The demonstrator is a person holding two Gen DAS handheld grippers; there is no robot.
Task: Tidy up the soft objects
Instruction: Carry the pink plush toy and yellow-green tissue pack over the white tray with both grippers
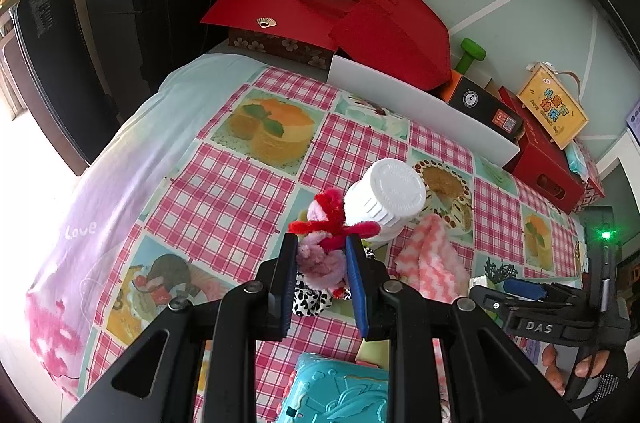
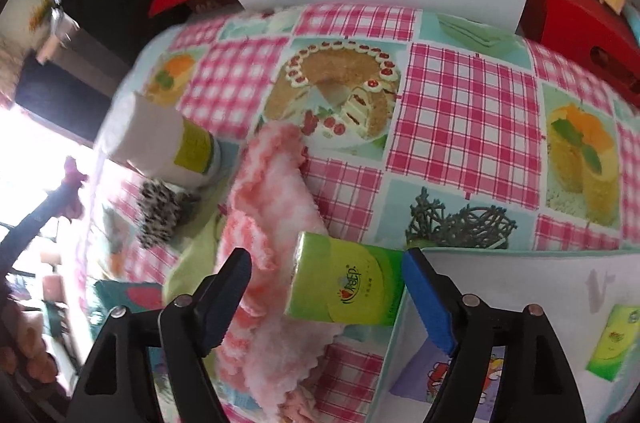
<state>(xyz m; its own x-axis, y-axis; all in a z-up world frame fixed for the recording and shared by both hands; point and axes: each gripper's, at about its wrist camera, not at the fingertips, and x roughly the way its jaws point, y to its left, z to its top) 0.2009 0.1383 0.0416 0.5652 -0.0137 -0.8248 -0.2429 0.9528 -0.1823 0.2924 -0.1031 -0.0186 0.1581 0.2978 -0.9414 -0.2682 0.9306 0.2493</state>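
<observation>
The left gripper (image 1: 322, 263) is clamped on a pink plush toy (image 1: 320, 255). The right gripper (image 2: 326, 273) has its fingers wide apart around a green tissue pack (image 2: 346, 289), right finger just beside it.

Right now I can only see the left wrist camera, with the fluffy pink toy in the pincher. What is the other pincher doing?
Observer: The right gripper is open, and a green tissue pack sits between its fingers, not squeezed.
Operator: Is the tissue pack on the table?
Observer: It lies partly on the pink and white cloth, at the edge of a white box.
Operator: Is anything in that box?
Observer: Yes, another green pack shows at its right side.
Operator: Does the white bottle have a sticker?
Observer: Yes, the white bottle has a yellow-green label, facing the right camera.
</observation>
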